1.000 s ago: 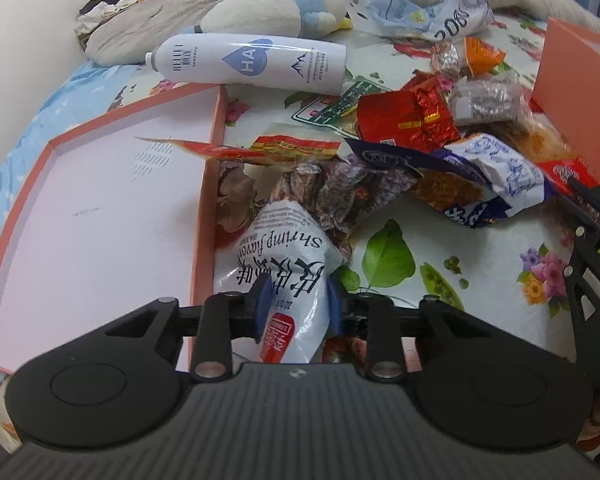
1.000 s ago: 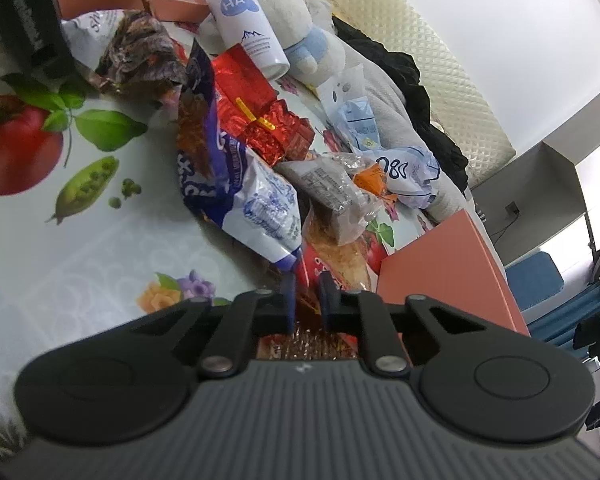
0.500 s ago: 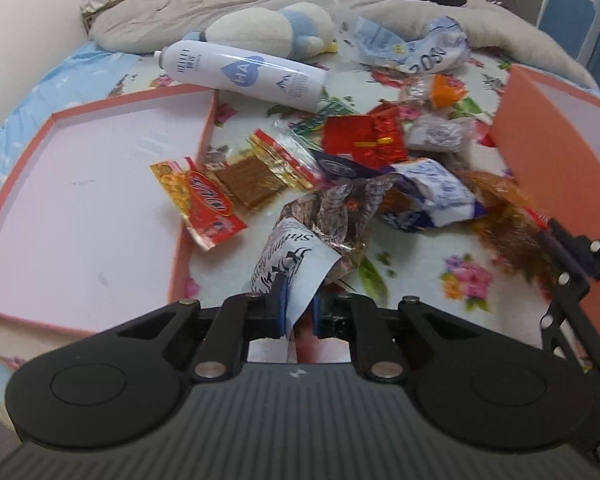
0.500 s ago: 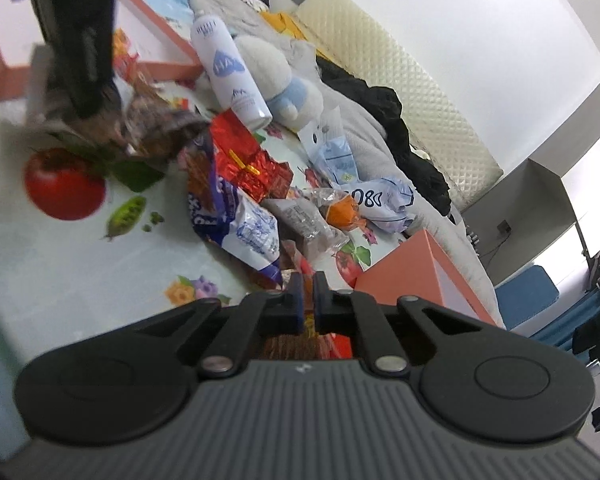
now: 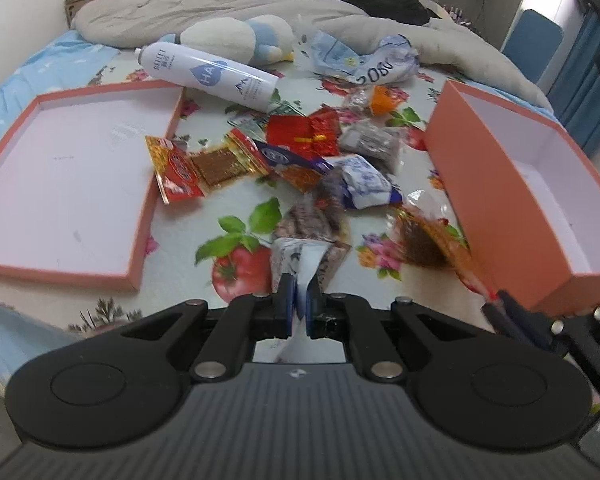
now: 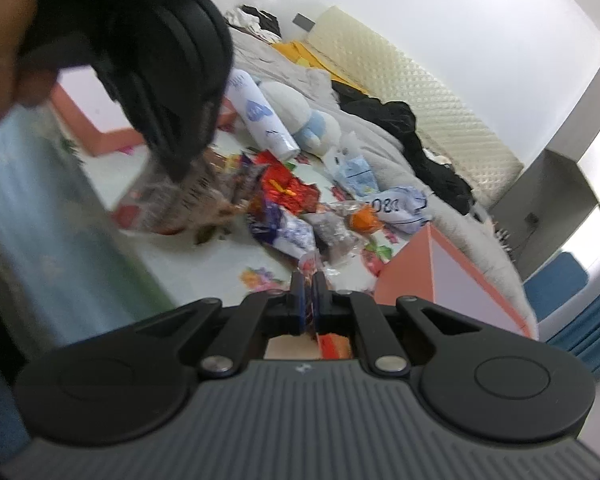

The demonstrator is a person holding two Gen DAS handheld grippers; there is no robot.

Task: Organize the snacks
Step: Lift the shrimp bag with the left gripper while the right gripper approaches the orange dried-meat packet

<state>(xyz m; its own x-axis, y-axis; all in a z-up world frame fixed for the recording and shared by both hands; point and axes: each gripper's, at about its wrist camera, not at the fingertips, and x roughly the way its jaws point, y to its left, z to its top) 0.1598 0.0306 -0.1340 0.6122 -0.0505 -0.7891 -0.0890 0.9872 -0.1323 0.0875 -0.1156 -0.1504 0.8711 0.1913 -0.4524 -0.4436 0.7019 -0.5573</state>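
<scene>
My left gripper (image 5: 299,292) is shut on a white and brown shrimp snack bag (image 5: 308,236) and holds it lifted above the bedsheet; the bag also shows in the right wrist view (image 6: 168,200), hanging from the left gripper (image 6: 176,168). My right gripper (image 6: 309,286) is shut on a clear orange-brown snack packet (image 5: 424,236), lifted beside the deep orange box (image 5: 512,196). A pile of loose snack packets (image 5: 320,148) lies on the sheet between the box and the shallow orange lid (image 5: 60,176).
A white spray bottle (image 5: 208,76) and a plush toy (image 5: 236,38) lie behind the pile. Crumpled blue-white bags (image 5: 364,60) and a grey blanket (image 5: 220,4) sit further back. A wall runs along the left side; the near bed edge is below.
Both grippers have risen and pulled back from the pile, each carrying its packet. The left one has swung right, away from the lid. The red and gold packets lie uncovered by the lid.
</scene>
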